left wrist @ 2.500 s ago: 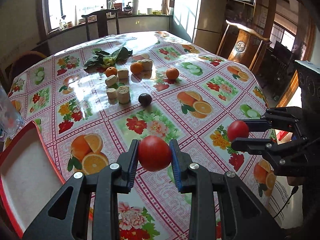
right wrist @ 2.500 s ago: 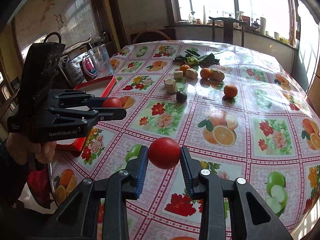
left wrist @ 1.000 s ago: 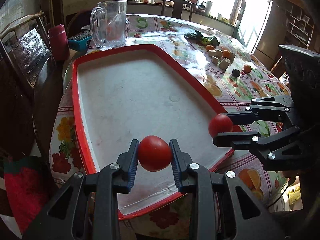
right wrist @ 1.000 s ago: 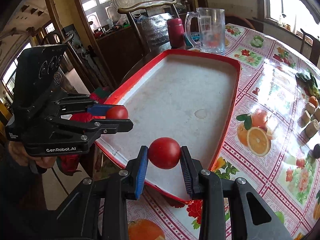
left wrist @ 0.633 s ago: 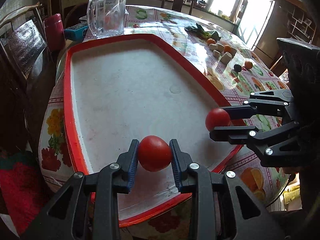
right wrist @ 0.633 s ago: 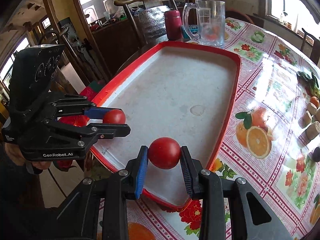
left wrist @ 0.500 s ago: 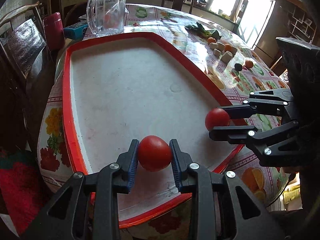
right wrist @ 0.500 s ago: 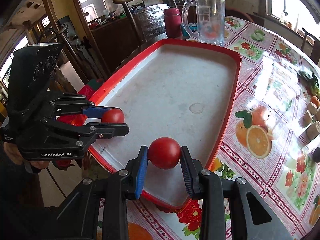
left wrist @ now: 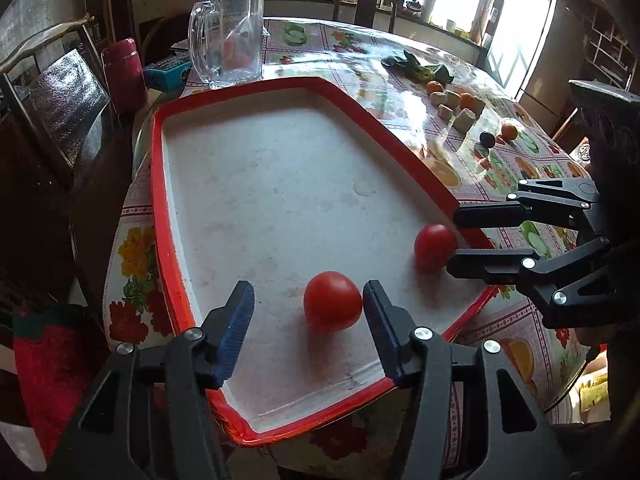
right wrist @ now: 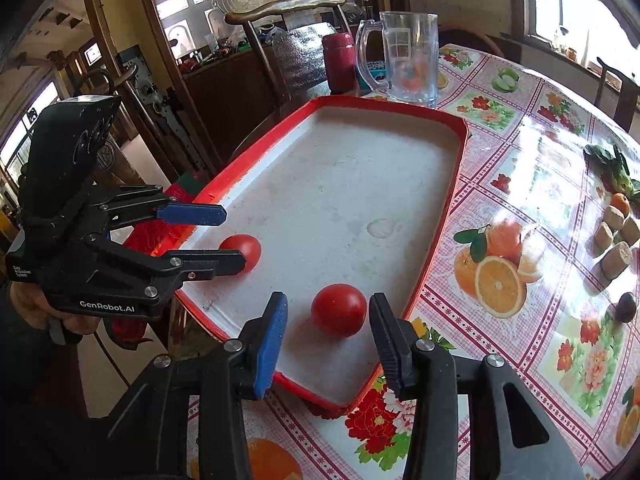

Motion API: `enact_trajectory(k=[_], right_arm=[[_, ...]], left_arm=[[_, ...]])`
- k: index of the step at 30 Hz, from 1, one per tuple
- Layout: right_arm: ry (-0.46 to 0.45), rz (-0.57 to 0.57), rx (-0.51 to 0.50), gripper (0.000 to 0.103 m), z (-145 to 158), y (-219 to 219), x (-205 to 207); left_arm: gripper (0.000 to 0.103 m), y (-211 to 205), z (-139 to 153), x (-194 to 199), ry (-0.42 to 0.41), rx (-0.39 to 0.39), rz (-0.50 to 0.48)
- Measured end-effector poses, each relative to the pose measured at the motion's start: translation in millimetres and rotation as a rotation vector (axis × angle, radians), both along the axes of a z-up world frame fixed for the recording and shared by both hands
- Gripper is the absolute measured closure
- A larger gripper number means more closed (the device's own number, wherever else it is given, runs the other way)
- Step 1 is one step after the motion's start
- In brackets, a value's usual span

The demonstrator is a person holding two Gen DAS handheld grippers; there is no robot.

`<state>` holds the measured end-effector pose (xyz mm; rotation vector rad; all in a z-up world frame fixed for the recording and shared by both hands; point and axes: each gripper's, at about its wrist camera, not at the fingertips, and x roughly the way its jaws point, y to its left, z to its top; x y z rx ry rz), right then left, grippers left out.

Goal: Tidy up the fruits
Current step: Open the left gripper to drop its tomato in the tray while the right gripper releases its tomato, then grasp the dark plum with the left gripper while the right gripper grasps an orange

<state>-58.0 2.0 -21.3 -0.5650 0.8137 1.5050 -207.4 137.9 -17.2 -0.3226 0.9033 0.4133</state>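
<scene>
Releasing is the step in hand: both tomatoes are set on the tray (left wrist: 168, 184) floor near its close end. Each gripper should be drawn straight back so nothing is nudged. Left gripper (left wrist: 308, 316): spread wide, one finger seemingly touching its tomato (left wrist: 333, 301). Right gripper (right wrist: 328, 324): spread, its tomato (right wrist: 339, 309) free between the fingers. More fruit is left on the counter (right wrist: 520, 160).

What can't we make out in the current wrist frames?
- Left wrist view: the tomato by the right hand-held gripper is partly behind its fingers; contact unclear.
- Right wrist view: the other tomato is half hidden by the left hand-held gripper.
- Tray: near corner hidden by gripper bodies in both views.
- Far items by the greens: too small and glare-washed to identify.
- Glass mug: contents unclear through reflections.
</scene>
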Motion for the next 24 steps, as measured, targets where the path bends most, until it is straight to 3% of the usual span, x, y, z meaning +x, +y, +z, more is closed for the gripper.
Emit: enact_trajectory(k=[12, 24], right_arm=[[0.033, -0.116, 0.069, 0.056, 16.8, -42.0, 39.4], [0.035, -0.337, 0.087, 0.056, 15.8, -105.8, 107.8]], left_arm=[[0.047, -6.2, 14.4, 6.5, -0.032, -0.004, -0.008], [0.044, -37.0, 24.6, 54.5, -0.067, -0.013, -0.111]])
